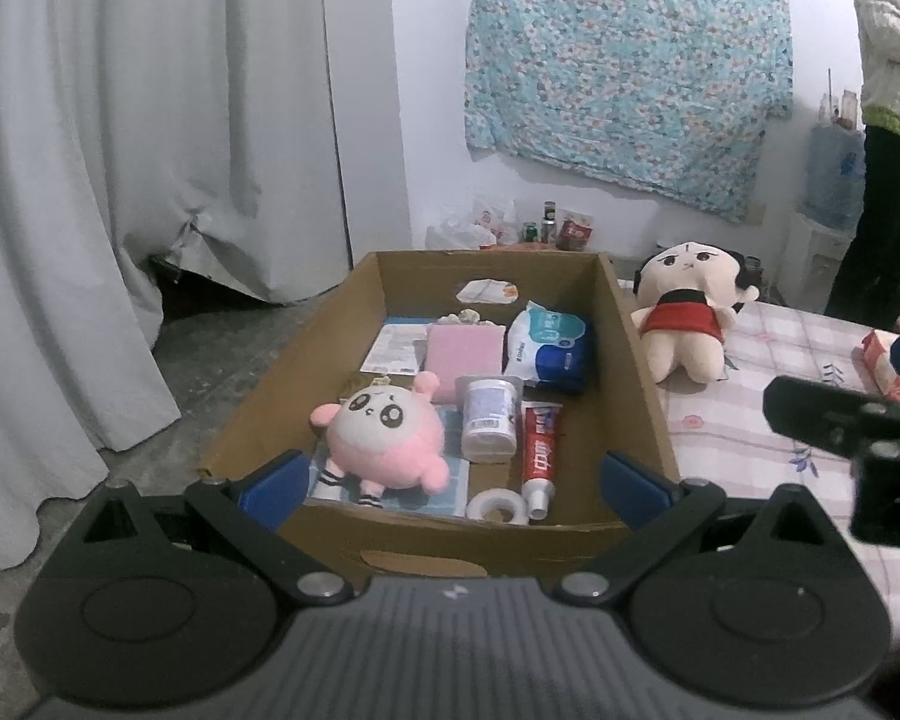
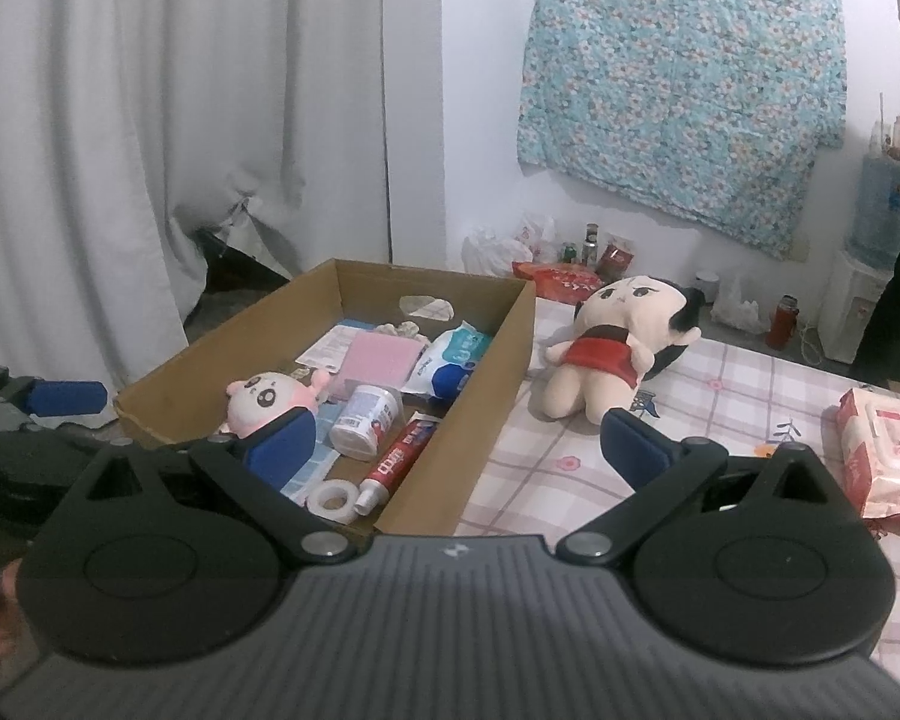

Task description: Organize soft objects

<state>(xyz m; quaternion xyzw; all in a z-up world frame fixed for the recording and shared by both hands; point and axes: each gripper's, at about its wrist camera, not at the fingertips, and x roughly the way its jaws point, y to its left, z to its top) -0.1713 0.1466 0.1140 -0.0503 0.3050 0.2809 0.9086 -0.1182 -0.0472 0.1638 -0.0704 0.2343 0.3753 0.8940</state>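
Grippers both spread wide, empty: left gripper [image 1: 453, 480] before brown cardboard box [image 1: 636, 354]; right gripper [image 2: 459, 450] near cream plush doll in red top [image 2: 615, 348], lying on checked bedsheet [image 2: 750, 396] beside box's right wall. Best grasp: pinch doll's torso, lift clear over wall.

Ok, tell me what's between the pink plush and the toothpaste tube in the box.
A white jar lying on its side sits between the pink plush and the toothpaste tube, clearest in the left wrist view.

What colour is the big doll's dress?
Red, with a black collar; the big doll shows best in the left wrist view.
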